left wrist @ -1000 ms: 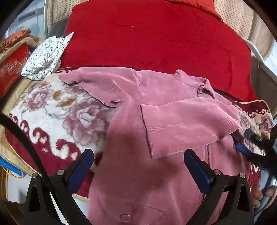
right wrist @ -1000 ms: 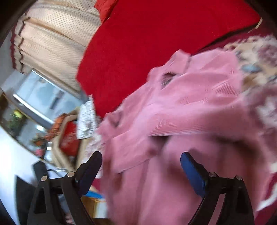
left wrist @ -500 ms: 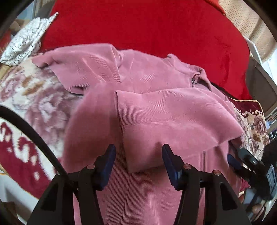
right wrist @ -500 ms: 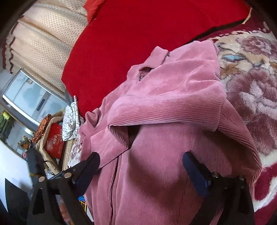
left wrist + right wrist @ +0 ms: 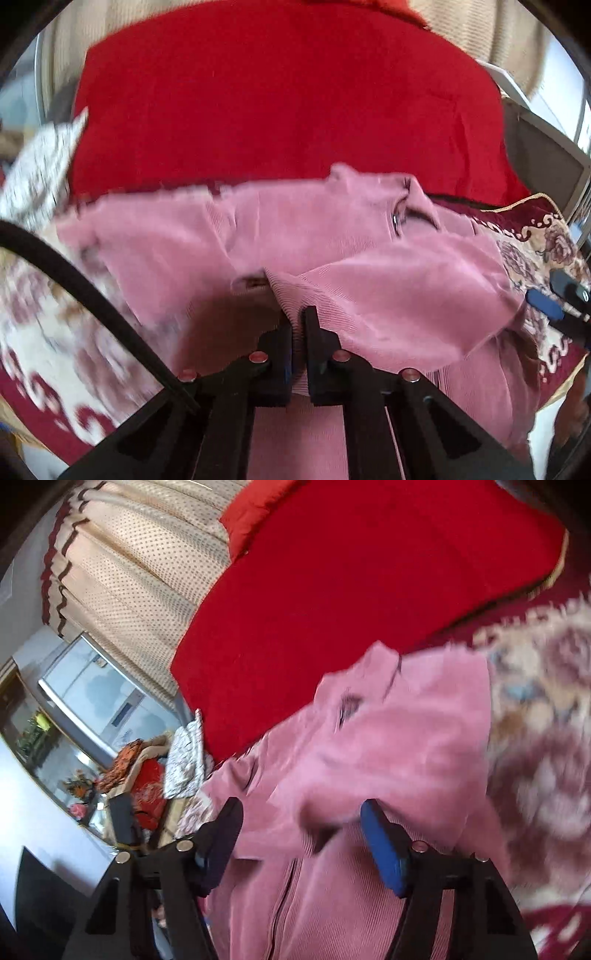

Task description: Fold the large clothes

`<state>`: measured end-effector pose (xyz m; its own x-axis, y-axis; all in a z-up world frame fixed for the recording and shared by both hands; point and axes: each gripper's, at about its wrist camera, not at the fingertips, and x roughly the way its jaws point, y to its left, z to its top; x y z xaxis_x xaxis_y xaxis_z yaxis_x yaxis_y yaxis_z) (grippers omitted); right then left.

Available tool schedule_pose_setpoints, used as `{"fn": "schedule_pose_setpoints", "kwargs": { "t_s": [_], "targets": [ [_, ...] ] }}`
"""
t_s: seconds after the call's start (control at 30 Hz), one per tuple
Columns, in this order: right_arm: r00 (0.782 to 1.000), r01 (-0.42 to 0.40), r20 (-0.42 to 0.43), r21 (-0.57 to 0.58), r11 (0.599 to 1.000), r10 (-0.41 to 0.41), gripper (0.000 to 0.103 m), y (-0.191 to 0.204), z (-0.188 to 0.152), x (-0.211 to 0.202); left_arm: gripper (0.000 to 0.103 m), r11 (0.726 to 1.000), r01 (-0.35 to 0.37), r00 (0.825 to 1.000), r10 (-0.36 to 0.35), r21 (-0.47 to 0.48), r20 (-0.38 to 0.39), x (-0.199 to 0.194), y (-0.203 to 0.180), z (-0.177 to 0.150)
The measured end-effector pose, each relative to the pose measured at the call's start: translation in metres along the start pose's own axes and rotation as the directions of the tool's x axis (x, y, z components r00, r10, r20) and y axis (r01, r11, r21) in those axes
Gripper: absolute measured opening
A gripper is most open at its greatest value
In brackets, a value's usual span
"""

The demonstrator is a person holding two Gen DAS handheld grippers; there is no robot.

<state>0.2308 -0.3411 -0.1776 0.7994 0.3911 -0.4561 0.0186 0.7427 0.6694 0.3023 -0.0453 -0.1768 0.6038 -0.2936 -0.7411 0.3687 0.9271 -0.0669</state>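
Observation:
A pink corduroy jacket (image 5: pixel 332 240) lies spread on a floral blanket (image 5: pixel 44 332), collar toward the red backrest. One sleeve (image 5: pixel 399 295) is folded across its chest. My left gripper (image 5: pixel 298 325) is shut on the cuff edge of that folded sleeve and lifts it slightly. My right gripper (image 5: pixel 301 827) is open, its jaws standing over the jacket's front (image 5: pixel 369 757) near the zipper, holding nothing. The right gripper's blue pad also shows at the right edge of the left wrist view (image 5: pixel 546 306).
A large red cushion (image 5: pixel 280 103) backs the seat. A white patterned cloth (image 5: pixel 33 173) lies at the far left. A dotted beige curtain (image 5: pixel 147 561), a window and a cluttered box with red items (image 5: pixel 147 786) stand to the left in the right wrist view.
My left gripper closed from wide open onto the folded sleeve's cuff edge and pulled back. My right gripper's jaws narrowed somewhat and it shifted over the jacket front.

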Motion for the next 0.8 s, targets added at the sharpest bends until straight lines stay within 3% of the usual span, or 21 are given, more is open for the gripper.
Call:
{"fn": "schedule_pose_setpoints", "kwargs": {
  "t_s": [0.1, 0.17, 0.23, 0.3, 0.37, 0.43, 0.5, 0.63, 0.8],
  "targets": [
    [0.996, 0.094, 0.003, -0.034, 0.995, -0.094, 0.069, 0.002, 0.013, 0.017, 0.006, 0.999, -0.040, 0.999, 0.040, 0.001, -0.018, 0.006, 0.007, 0.004],
    [0.984, 0.162, -0.064, -0.034, 0.986, -0.164, 0.058, -0.005, 0.013, 0.041, 0.007, 0.998, -0.068, 0.994, 0.066, -0.016, -0.089, 0.022, 0.016, -0.007],
    [0.954, 0.233, -0.188, -0.020, 0.972, -0.233, 0.056, -0.021, 0.002, 0.073, 0.009, 0.996, -0.088, 0.980, 0.084, -0.014, -0.183, 0.038, 0.022, -0.023],
    [0.950, 0.279, -0.119, -0.103, 0.955, -0.290, 0.055, -0.009, -0.004, 0.069, 0.023, 0.997, -0.067, 0.981, 0.060, -0.027, -0.186, 0.034, 0.031, -0.032],
    [0.944, 0.300, -0.106, -0.126, 0.946, -0.313, 0.054, 0.000, -0.005, 0.066, 0.060, 0.998, -0.028, 0.990, 0.019, -0.062, -0.137, 0.016, 0.048, -0.037],
    [0.962, 0.255, -0.072, -0.101, 0.962, -0.263, 0.055, 0.004, -0.006, 0.055, 0.071, 0.994, -0.042, 0.998, 0.036, -0.102, -0.060, -0.004, 0.070, -0.034],
    [0.978, 0.205, -0.019, -0.111, 0.973, -0.208, 0.054, 0.011, -0.007, 0.046, 0.075, 0.984, -0.068, 0.998, 0.068, -0.165, -0.006, -0.017, 0.096, -0.026],
    [0.989, 0.145, 0.021, -0.115, 0.983, -0.144, 0.055, 0.018, -0.019, 0.048, 0.080, 0.925, -0.078, 0.997, 0.080, -0.371, -0.010, -0.012, 0.156, -0.008],
    [0.988, 0.154, 0.011, -0.135, 0.979, -0.154, 0.055, 0.015, -0.034, 0.062, 0.080, 0.835, -0.086, 0.996, 0.080, -0.543, -0.035, 0.015, 0.212, 0.013]
  ]
}}
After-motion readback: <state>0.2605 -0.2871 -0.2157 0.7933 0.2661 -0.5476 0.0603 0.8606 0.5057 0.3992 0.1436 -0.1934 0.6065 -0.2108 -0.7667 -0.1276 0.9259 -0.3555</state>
